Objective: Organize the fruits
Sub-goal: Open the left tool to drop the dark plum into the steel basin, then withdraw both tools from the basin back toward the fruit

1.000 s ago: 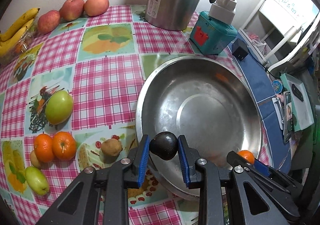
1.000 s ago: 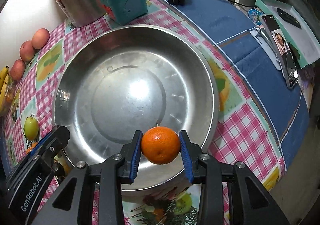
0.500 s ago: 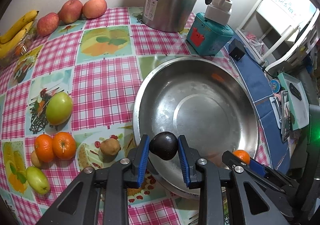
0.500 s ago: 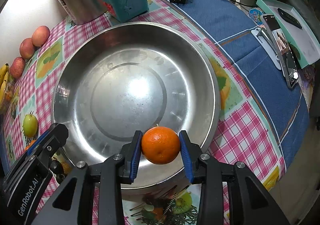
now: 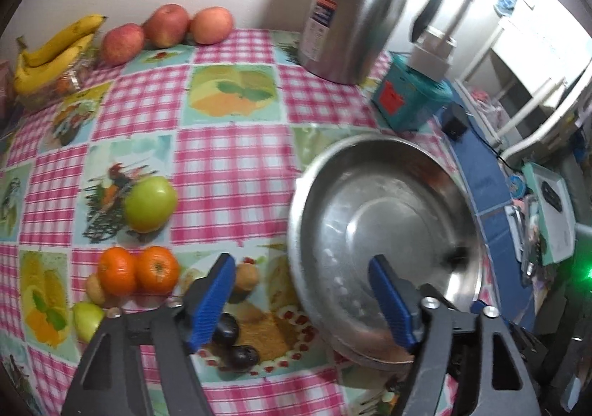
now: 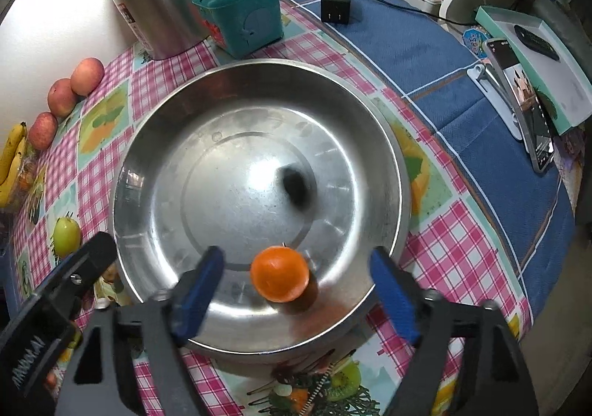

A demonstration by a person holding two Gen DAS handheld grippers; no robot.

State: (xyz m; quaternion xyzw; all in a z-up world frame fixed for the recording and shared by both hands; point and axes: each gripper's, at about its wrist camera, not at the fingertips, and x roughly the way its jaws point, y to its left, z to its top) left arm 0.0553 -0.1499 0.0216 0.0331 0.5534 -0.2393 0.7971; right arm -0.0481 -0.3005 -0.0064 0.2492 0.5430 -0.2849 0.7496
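Note:
My left gripper (image 5: pixel 303 301) hangs over the near-left rim of the steel bowl (image 5: pixel 296 201), its jaws opening with nothing between them. A dark round fruit (image 5: pixel 458 255) shows as a blur on the bowl floor, and again in the right wrist view (image 6: pixel 296 186). My right gripper (image 6: pixel 296 260) is over the near side of the bowl (image 6: pixel 125 172), jaws opening. The orange (image 6: pixel 279 273) lies free on the bowl floor between its pads, touching neither.
Left of the bowl lie a green apple (image 5: pixel 150 204), two oranges (image 5: pixel 137 273), a small brown fruit (image 5: pixel 246 275), two dark plums (image 5: pixel 235 342) and a small green fruit (image 5: pixel 87 320). Apples (image 5: pixel 166 26), bananas (image 5: pixel 51 53), a steel jug (image 5: pixel 355 9) and a teal box (image 5: pixel 410 101) stand behind.
Both grippers have opened. The dark fruit left my left gripper and now lies in the bowl; the orange dropped from my right gripper onto the bowl floor. The left gripper shifted left.

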